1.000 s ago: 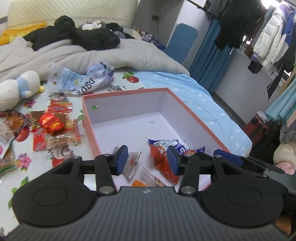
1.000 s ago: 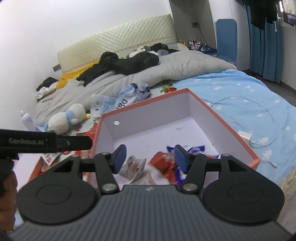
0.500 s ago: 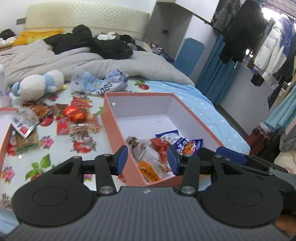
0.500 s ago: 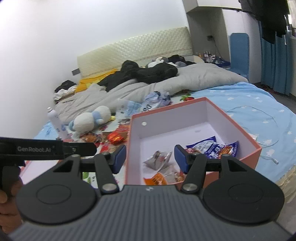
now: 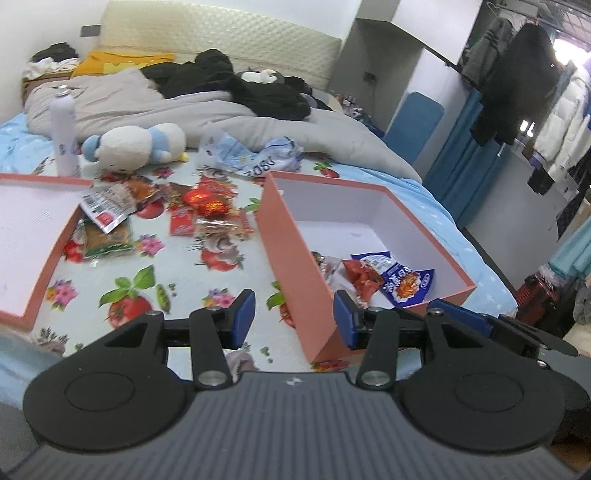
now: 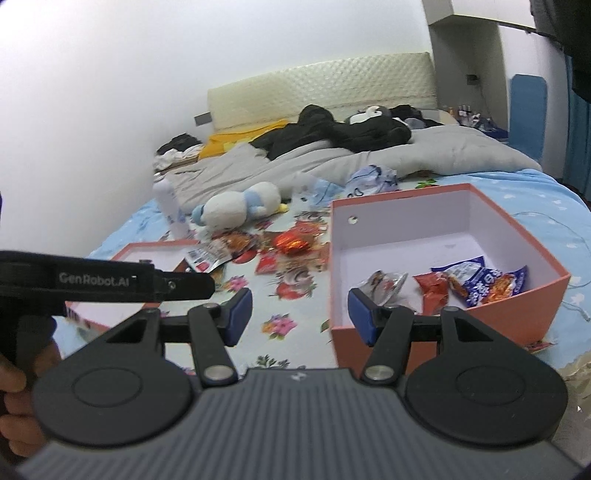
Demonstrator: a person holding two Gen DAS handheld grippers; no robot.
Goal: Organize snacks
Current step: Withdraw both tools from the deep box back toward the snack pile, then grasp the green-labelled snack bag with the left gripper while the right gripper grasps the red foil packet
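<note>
Two grippers, left gripper (image 5: 293,315) and right gripper (image 6: 299,314), held spread, nothing clamped; box (image 5: 291,251) near corner positioned between left fingers.

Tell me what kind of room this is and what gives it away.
A lived-in bedroom, almost certainly. The work surface is a bed with a cream padded headboard and a rumpled grey duvet, and coats hang on an open clothes rail beside it. A white and blue plush toy lies among the snacks.

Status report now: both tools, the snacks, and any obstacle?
Left tool open, empty. Right tool open, empty. Some snacks in orange box; loose snacks on bed. Plush toy lies beyond them, not blocking.
</note>
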